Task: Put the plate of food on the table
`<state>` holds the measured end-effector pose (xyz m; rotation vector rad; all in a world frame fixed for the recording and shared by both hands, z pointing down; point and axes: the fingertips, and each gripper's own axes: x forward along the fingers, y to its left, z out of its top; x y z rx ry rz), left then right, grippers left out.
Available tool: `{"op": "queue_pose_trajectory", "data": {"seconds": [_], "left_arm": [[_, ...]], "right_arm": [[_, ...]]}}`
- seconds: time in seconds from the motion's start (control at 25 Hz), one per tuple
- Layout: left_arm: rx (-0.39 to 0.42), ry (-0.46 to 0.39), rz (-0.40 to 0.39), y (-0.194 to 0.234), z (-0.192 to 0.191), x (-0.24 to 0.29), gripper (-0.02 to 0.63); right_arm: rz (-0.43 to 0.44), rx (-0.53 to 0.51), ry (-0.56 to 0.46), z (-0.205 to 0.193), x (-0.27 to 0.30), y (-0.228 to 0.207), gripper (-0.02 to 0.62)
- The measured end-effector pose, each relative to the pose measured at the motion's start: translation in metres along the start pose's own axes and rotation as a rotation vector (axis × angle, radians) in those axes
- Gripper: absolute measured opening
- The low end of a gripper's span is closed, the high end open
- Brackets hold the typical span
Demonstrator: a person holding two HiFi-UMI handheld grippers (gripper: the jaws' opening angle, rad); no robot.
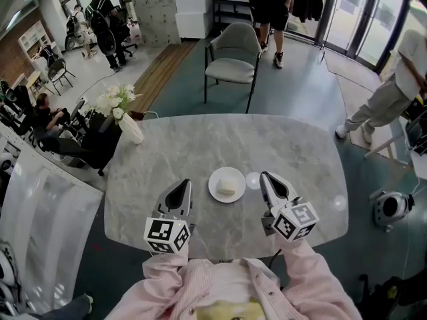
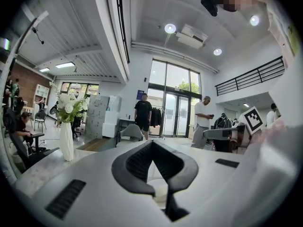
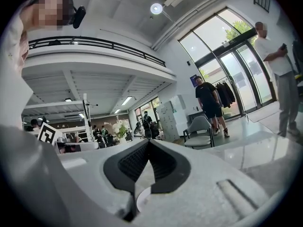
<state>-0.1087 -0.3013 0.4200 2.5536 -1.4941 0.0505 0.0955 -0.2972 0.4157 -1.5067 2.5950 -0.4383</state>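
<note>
A small white plate [image 1: 227, 184] with a pale piece of food [image 1: 227, 189] rests on the grey marble table [image 1: 200, 145], near its front edge. My left gripper [image 1: 185, 187] hovers just left of the plate, its jaws closed together with nothing in them. My right gripper [image 1: 267, 177] hovers just right of the plate, likewise shut and empty. Neither touches the plate. In the left gripper view the black pads [image 2: 137, 162] meet at their tips [image 2: 152, 143]. The right gripper view shows the same closed pads [image 3: 149, 143], with a sliver of the plate [image 3: 142, 198] below them.
A white vase of white flowers [image 1: 127, 122] stands at the table's far left edge. A grey chair [image 1: 233, 55] sits beyond the far side. One person [image 1: 270, 5] stands behind the chair and another [image 1: 393, 92] at the right. A white partition [image 1: 40, 219] lies left.
</note>
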Motion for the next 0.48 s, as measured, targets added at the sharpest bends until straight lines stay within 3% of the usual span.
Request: {"op": "queue_pose_trajectory", "data": {"seconds": [0.48], "left_arm": [[0.006, -0.007, 0.018, 0.0, 0.005, 0.0, -0.002]], "right_arm": [[-0.034, -0.016, 0.0, 0.005, -0.006, -0.011, 0.005]]}}
